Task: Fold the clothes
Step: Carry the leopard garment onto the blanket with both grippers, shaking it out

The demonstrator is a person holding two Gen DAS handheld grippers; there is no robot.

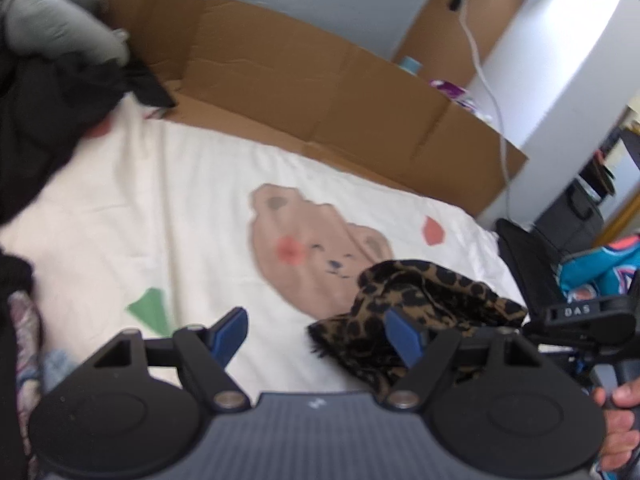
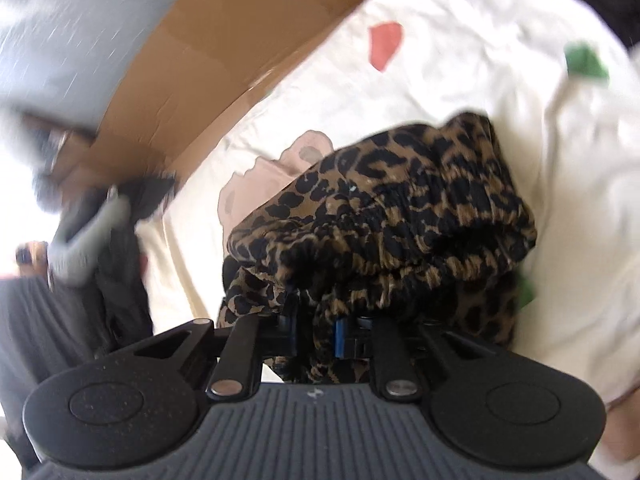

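Left wrist view, read from left to right: a dark pile of clothes [image 1: 48, 120] with a grey piece on top fills the upper left corner, unsorted and blurred; folding of that heap appears not to have begun. Next comes the left gripper [image 1: 316, 336], its blue pads spread wide with nothing between them, hanging over the bare sheet [image 1: 140, 208]. The sheet is white, softly wrinkled cotton-like cloth printed with a tan bear face plus green and red patches. Behind it stands flat brown cardboard [image 1: 304, 92], stiff and creased at its panel joints. To the right lies the leopard garment [image 1: 420, 308], a thin, limp fabric in tan with black spots, bunched into an irregular lump on the sheet near its right edge. At far right a hand [image 1: 616, 424] holds the handle of the second tool. Right wrist view: the right gripper [image 2: 316, 336] has its jaws drawn in on a gathered fold of the garment, pads pressing cloth. An elasticated, ribbed band runs across the lump, suggesting a waistband. Judged status: the garment is only picked up, still crumpled; spreading flat, aligning edges and every fold remain. Limp cloth will sag and slip if pinched by one layer.
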